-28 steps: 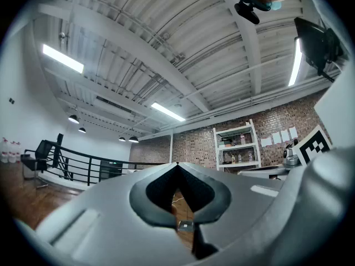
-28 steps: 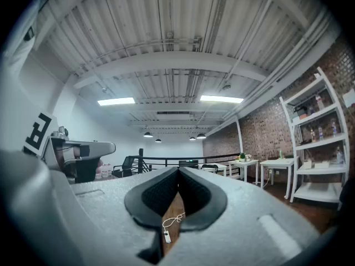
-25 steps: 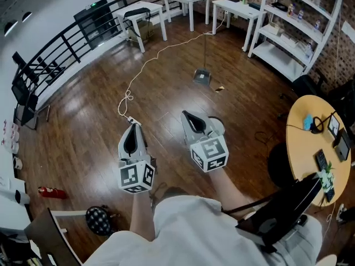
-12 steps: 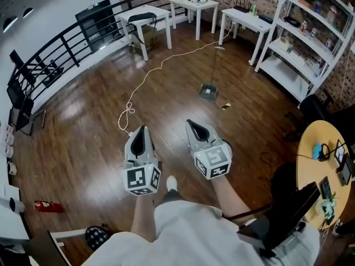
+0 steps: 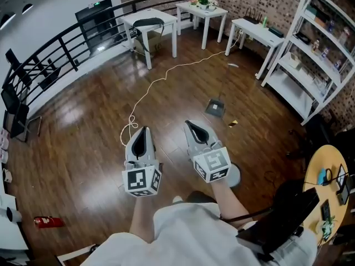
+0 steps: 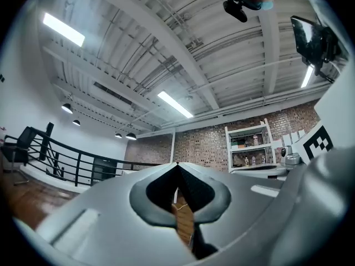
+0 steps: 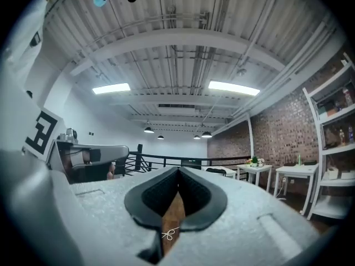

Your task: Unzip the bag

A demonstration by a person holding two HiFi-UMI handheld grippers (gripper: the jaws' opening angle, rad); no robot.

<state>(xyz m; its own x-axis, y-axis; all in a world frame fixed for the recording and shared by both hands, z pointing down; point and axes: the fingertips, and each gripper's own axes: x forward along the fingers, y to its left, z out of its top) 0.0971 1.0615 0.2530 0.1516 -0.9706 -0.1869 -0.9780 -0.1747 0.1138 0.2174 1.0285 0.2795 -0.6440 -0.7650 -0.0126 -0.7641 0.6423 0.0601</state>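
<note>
No bag shows plainly; a dark thing [image 5: 147,22] lies on a white table [image 5: 138,16] at the far end of the room, too small to tell what it is. My left gripper [image 5: 143,132] and right gripper [image 5: 191,126] are held side by side above the wooden floor, pointing toward that end. Both are shut with nothing between the jaws. In the left gripper view the left gripper [image 6: 177,166] has its dark pads meeting at the tips, and in the right gripper view the right gripper [image 7: 178,172] is closed the same way, with floor showing below.
A white cable [image 5: 161,80] snakes across the floor toward two more white tables [image 5: 206,5]. A grey floor box [image 5: 215,108] lies ahead on the right. White shelves [image 5: 324,60] stand on the right, a black railing [image 5: 55,51] on the left, a round yellow table [image 5: 333,184] at lower right.
The whole view has moved forward: tables, cable and floor box have slid nearer and lower, and the round table has slid toward the lower right. Both grippers keep their pose, shut.
</note>
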